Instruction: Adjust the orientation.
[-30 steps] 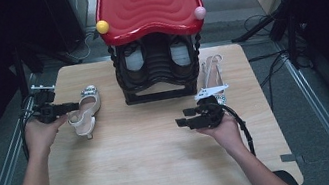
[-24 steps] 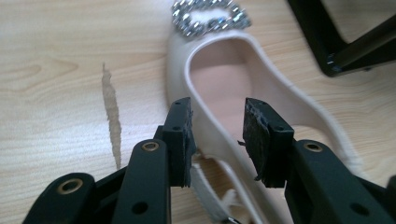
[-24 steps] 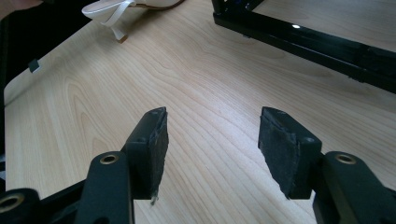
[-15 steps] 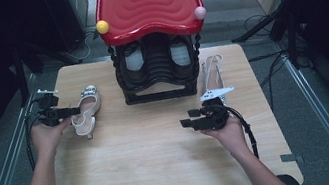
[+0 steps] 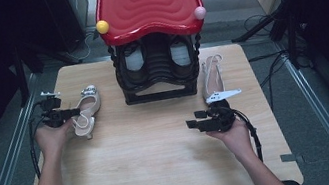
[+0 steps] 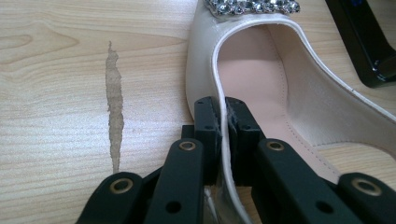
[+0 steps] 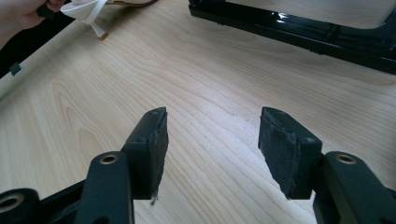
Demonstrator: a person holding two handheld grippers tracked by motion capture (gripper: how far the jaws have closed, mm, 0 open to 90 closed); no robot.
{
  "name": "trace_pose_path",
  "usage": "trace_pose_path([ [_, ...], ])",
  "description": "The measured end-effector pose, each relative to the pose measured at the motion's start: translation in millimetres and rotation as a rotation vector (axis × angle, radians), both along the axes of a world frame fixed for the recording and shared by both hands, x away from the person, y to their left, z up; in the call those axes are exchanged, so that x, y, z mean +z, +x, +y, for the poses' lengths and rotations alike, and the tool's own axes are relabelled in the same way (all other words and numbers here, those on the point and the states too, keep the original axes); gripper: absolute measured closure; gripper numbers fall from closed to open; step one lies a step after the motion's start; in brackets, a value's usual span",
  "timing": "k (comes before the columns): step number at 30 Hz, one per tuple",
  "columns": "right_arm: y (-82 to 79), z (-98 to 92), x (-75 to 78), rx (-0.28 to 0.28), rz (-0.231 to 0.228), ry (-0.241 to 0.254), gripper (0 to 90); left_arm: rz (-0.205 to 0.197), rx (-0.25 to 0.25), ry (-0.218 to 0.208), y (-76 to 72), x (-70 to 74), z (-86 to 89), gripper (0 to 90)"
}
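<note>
A cream heeled shoe point(image 5: 87, 109) with a rhinestone buckle point(image 6: 254, 5) lies on the table's left side. My left gripper point(image 5: 73, 111) has just been closing and is now shut on the shoe's point(image 6: 280, 70) side rim, one pad inside and one outside, as the left gripper point(image 6: 223, 109) view shows up close. A matching slingback shoe point(image 5: 213, 78) lies to the right of the rack. My right gripper point(image 5: 195, 120) hovers low over bare wood just in front of that shoe. In its own view the right gripper point(image 7: 212, 126) is open with nothing between its pads.
A black shoe rack point(image 5: 157, 68) with a red wavy top point(image 5: 147, 1) stands at the table's back middle, with shoes inside. Its black base point(image 7: 299, 28) crosses the top of the right gripper view. The wooden table point(image 5: 154, 165) lies in front of both hands.
The left gripper's jaws have closed onto the cream shoe's rim, and that hand has sunk slightly. The right hand has stayed where it was.
</note>
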State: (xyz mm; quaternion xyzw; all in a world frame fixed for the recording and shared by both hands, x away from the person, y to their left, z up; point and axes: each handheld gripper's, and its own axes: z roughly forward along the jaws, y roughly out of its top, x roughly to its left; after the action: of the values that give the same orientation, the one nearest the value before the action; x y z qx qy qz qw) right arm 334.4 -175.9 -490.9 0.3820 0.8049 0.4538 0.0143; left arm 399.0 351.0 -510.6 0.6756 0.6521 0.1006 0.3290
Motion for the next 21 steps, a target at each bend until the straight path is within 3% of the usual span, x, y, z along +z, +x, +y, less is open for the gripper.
trace_pose_path([
  [5, -0.8, -2.6, -0.4, -0.007, 0.001, 0.000, 43.8, 0.023, -0.038, -0.016, -1.6, 3.7, -1.9, 87.3],
  [12, -0.8, -4.0, 0.5, -0.011, 0.002, 0.002, 43.8, 0.014, -0.051, -0.058, -7.6, 7.6, -5.6, 87.3],
  [21, 4.3, -4.4, 0.9, -0.012, -0.010, 0.008, 43.9, -0.003, -0.089, -0.086, -30.5, 18.8, -11.2, 87.3],
])
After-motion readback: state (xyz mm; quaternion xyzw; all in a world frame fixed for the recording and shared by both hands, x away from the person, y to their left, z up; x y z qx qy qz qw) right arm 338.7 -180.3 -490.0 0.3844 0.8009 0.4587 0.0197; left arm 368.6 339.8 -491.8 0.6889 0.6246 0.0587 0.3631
